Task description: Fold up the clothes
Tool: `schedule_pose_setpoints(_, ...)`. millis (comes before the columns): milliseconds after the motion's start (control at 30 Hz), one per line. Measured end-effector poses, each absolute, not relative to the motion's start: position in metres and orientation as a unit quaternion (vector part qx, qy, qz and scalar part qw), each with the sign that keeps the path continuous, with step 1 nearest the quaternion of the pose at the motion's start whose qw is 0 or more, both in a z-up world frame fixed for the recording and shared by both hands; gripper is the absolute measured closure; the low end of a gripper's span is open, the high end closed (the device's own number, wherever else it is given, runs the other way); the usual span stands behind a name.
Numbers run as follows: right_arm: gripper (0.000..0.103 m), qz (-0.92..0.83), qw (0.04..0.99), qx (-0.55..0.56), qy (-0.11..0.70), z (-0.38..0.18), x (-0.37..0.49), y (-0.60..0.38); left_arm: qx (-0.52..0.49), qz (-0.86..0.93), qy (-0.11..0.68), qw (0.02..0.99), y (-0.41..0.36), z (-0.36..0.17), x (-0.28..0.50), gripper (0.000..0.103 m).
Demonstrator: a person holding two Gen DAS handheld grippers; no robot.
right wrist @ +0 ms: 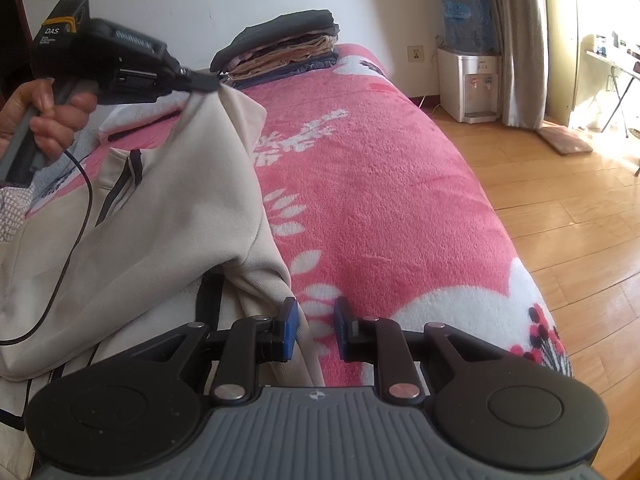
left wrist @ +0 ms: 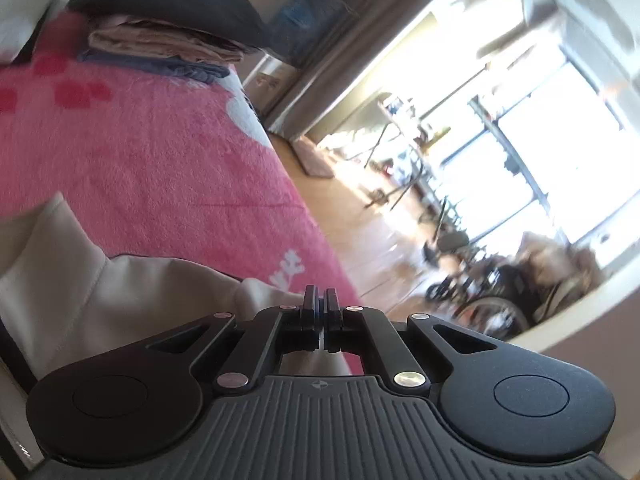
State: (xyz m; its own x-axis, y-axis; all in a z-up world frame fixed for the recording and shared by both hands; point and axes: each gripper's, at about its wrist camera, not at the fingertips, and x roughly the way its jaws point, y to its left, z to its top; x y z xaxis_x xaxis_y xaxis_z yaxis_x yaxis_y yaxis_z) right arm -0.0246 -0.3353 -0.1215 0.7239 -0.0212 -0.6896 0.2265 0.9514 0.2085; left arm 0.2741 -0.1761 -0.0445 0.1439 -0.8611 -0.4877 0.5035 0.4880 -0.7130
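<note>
Cream-coloured zip-front jacket (right wrist: 168, 216) of soft fabric lay along the near left side of the pink fleece blanket (right wrist: 392, 200) with white flower print that covered the bed. One edge of it was lifted clear of the blanket, pinched in the left gripper (right wrist: 204, 85), whose jaws were shut on the cloth; a hand (right wrist: 52, 120) held that tool by its grey handle. In the left wrist view the same jaws (left wrist: 320, 312) stood fully together with cream fabric directly beneath them. The right gripper (right wrist: 316, 330) had its blue pads parted, nothing pressed between them, and a hanging fold of the jacket lay just beside the left pad. A stack of folded dark, tan and blue clothes (right wrist: 280, 48) sat at the far end of the bed.

Assessment: the fold of this jacket appeared to be in its early stage, one side being raised for carrying across. The next move would likely call for the right gripper to take the lower edge, so both corners travel together.
</note>
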Motion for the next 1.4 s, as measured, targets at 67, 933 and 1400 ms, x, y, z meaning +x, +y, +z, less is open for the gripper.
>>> schedule_pose_setpoints(67,0.082,-0.069,0.918,0.140,0.365,-0.122,-0.025,-0.335,-0.285,-0.443,0.442,0.726,-0.161,-0.044,0.279,0.103)
schedule_pose_setpoints(933,0.082,-0.069,0.918,0.137,0.366,-0.123,-0.023,-0.335,-0.179,-0.361,0.568,0.717,-0.218,-0.082,0.277,0.096)
schedule_pose_setpoints(1400,0.082,-0.076,0.921,0.103,0.367,-0.120,-0.022,-0.325,-0.503,-0.237,0.579,0.596,-0.169,-0.159,0.270,0.095)
